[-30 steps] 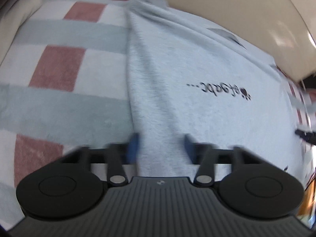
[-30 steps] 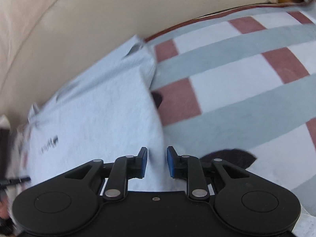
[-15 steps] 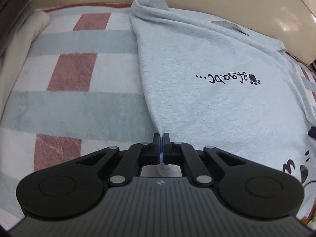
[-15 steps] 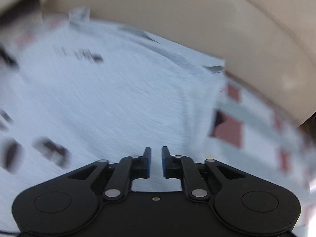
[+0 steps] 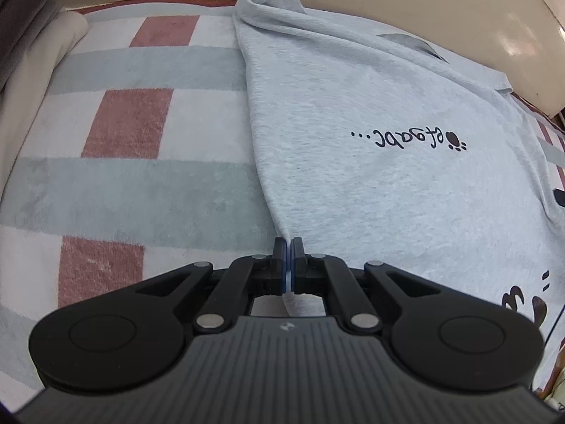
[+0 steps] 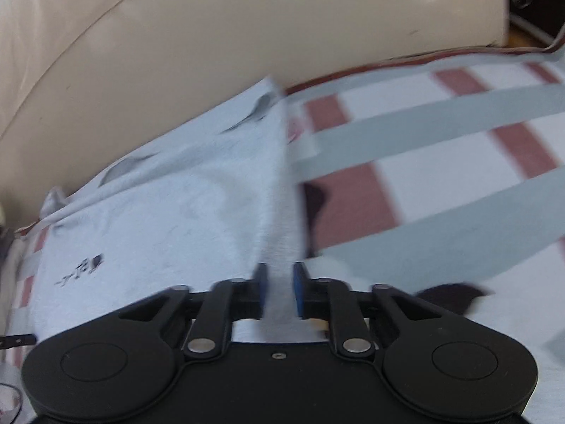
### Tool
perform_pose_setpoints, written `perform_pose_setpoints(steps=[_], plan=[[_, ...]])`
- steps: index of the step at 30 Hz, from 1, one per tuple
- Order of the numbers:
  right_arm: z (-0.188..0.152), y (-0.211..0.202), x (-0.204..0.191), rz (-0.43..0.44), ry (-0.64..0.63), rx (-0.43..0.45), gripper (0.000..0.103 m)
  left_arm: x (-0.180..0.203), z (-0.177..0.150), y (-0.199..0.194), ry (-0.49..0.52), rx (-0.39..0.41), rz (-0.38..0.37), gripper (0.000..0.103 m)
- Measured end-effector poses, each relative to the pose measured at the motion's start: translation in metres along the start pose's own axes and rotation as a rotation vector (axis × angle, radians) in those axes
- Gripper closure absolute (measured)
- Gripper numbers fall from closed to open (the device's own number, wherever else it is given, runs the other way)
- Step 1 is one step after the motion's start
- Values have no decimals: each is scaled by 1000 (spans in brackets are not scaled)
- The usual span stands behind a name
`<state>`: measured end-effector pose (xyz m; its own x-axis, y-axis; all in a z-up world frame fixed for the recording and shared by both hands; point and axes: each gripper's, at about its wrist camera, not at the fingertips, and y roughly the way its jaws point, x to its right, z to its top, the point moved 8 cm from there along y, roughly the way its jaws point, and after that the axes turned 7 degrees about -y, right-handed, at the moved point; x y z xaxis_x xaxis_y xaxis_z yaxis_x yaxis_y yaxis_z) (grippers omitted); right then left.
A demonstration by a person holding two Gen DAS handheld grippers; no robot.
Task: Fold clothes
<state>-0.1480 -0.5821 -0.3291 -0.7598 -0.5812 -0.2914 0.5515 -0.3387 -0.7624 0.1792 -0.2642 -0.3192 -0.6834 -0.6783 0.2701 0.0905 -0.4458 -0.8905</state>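
Pinching the shirt (image 5: 370, 176) edge with my left gripper (image 5: 289, 251), my right gripper (image 6: 280, 282) has just swung back, jaws closing around the opposite edge, ready to fold.

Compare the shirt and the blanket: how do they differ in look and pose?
The shirt is plain pale grey with black lettering; the blanket is checked in white, grey-green and dull red. The shirt is creased, its far corner rolled over; the blanket lies flat. The shirt lies on top; the blanket is spread beneath it. Both are soft cloth.
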Motion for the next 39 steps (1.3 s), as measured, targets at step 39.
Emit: perform_pose_setpoints(steps=[39], plan=[[12, 14, -16, -102, -295, -14, 99, -3, 2, 4, -20, -20, -32, 101]])
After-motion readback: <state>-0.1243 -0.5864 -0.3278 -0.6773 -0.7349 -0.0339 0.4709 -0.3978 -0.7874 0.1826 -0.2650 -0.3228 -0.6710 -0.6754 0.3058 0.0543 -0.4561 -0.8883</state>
